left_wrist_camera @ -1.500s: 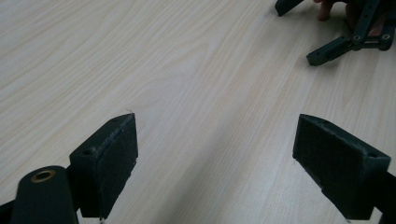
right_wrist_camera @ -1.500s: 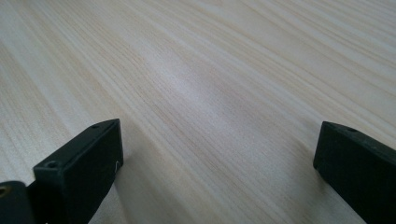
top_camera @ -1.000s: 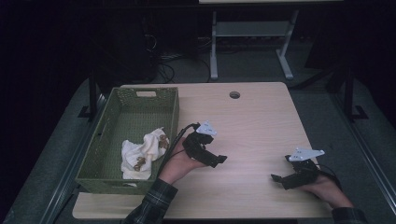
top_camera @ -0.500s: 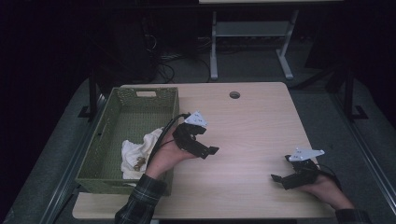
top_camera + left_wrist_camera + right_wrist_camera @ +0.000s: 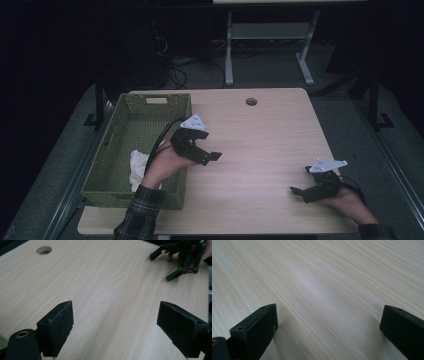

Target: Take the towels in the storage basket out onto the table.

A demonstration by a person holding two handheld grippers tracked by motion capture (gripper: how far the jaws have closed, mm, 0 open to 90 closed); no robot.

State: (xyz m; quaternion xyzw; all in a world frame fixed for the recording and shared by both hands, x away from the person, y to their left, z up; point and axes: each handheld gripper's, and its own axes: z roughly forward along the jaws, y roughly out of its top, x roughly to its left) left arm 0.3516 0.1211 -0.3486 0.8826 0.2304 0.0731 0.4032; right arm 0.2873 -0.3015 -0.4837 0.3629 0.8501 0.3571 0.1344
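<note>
My left gripper [image 5: 212, 156] hangs above the table just right of the green basket [image 5: 112, 150], jaws open and empty. In the left gripper view its two black pads [image 5: 58, 327] stand wide apart over bare wood. My right gripper [image 5: 298, 192] rests low at the table's front right, open, with nothing between its jaws; its own view has both pads [image 5: 257, 327] spread over plain wood grain. A crumpled white cloth [image 5: 138, 165] lies in the basket, partly hidden by the person's left hand and sleeve.
The light wooden table [image 5: 260, 135] has a round cable hole [image 5: 251, 101] near its far edge. The right hand and its gripper [image 5: 183, 257] show far off in the left gripper view. Dark floor, cables and a desk frame lie beyond the table.
My left gripper has risen and moved away from the basket toward the table's middle, open and empty. The right gripper has stayed put.
</note>
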